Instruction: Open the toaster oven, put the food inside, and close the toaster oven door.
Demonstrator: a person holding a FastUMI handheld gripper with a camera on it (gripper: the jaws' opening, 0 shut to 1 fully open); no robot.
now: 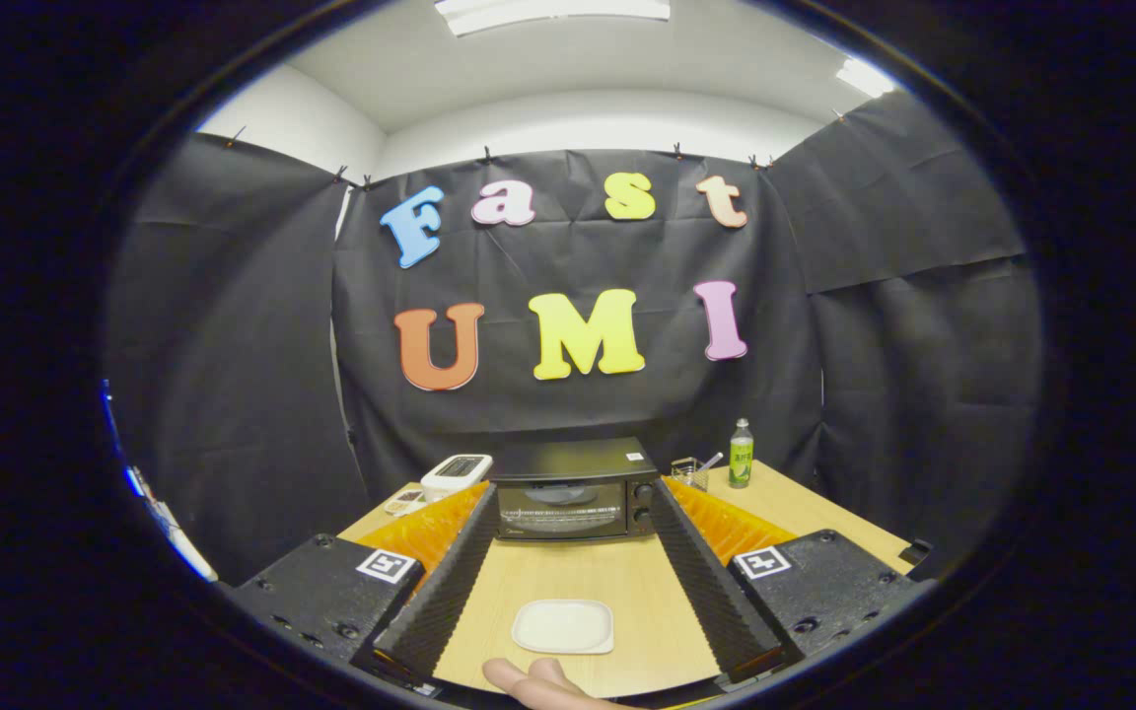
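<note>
Gripper (576, 528) spread wide — plate (563, 626) between fingers, toaster oven (573, 490) beyond.

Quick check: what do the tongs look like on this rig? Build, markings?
The tongs have two long fingers with ridged, sawtooth inner faces and ribbed outer sides. Each is mounted on a black block fastened with screws and carrying a square black-and-white fiducial tag. No cables visible.

One toaster oven (573, 490), door closed. One white plate (564, 626). One green bottle (742, 454). One white device (456, 474). One small wire basket (690, 472). One tool (568, 537), its two fingers spread wide. One hand (538, 683). One wooden surface (617, 582).
</note>
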